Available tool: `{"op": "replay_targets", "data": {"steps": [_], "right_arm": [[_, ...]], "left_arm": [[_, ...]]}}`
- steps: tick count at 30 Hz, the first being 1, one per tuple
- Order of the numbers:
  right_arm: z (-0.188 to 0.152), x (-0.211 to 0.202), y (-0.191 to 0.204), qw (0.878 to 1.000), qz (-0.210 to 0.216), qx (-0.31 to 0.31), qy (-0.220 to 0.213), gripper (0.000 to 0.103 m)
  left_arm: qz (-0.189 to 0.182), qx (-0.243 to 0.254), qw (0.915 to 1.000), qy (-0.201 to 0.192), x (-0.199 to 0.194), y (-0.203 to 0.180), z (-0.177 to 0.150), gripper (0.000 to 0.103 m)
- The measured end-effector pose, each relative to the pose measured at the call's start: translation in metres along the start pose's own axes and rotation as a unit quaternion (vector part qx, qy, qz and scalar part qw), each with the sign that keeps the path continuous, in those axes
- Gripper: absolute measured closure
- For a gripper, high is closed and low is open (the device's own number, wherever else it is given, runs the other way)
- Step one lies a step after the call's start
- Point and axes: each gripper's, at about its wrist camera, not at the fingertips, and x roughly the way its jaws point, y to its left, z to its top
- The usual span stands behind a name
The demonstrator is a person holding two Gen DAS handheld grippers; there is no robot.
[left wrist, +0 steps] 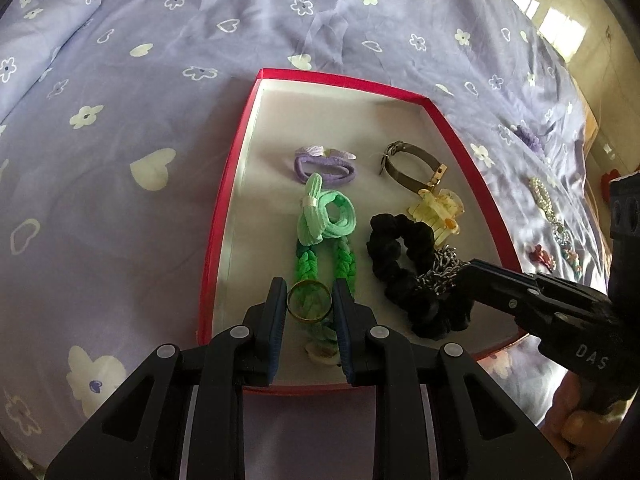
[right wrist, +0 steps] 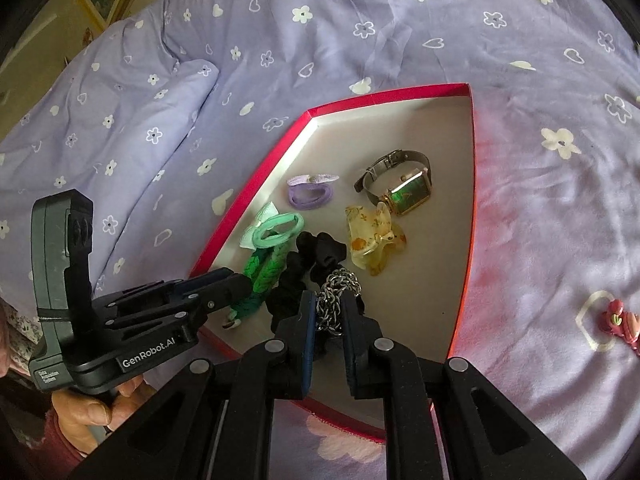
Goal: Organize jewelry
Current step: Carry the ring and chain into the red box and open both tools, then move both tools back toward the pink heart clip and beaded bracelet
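A red-rimmed tray (left wrist: pixel 224 216) (right wrist: pixel 464 264) lies on the bed. My left gripper (left wrist: pixel 310 304) is shut on a gold ring (left wrist: pixel 309 302), held above a green braided band (left wrist: pixel 306 264) (right wrist: pixel 266 272) in the tray. My right gripper (right wrist: pixel 330 308) (left wrist: pixel 472 270) is shut on a silver chain (right wrist: pixel 334 294) (left wrist: pixel 440 274), held over a black scrunchie (left wrist: pixel 404 272) (right wrist: pixel 320 252). The tray also holds a mint hair tie (left wrist: pixel 324 216), a purple hair tie (left wrist: pixel 324 166), a watch (right wrist: pixel 400 184) and a yellow claw clip (right wrist: pixel 374 242).
The purple flowered bedsheet (left wrist: pixel 160 80) surrounds the tray. Loose pieces lie on the sheet to the right: a pearl clip (left wrist: pixel 540 192), a purple scrunchie (left wrist: pixel 528 136), and a small red clip (left wrist: pixel 542 256) (right wrist: pixel 620 320). A pillow (right wrist: pixel 120 128) lies far left.
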Motion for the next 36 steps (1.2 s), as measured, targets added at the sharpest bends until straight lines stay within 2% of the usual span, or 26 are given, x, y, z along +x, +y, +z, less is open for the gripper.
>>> {"op": "replay_targets", "data": {"steps": [9,14,22,27,31,36], "right_arm": [[0.0,-0.002,-0.002,1.0,0.007,0.01,-0.001,0.085],[0.0,-0.009,-0.002,1.0,0.01,0.014,-0.011,0.069],[0.001,-0.02,0.002,1.0,0.014,0.012,-0.023,0.069],[0.0,-0.03,0.001,0.999,0.014,0.014,-0.031,0.069],[-0.001,-0.04,-0.001,0.999,0.015,0.019,-0.04,0.059],[-0.004,-0.058,-0.009,0.998,0.013,0.028,-0.054,0.057]], "left_arm": [[0.009,-0.005,0.9999,0.004,0.001,0.001,0.0,0.081],[0.012,-0.009,0.9999,0.006,0.001,0.003,-0.001,0.077],[0.013,-0.01,0.9998,0.007,0.002,0.004,0.0,0.076],[0.016,-0.011,0.9998,0.009,0.001,0.003,-0.001,0.072],[0.017,-0.012,0.9997,0.009,-0.001,0.002,-0.002,0.069],[0.019,-0.011,0.9997,0.01,-0.003,0.001,-0.003,0.068]]}}
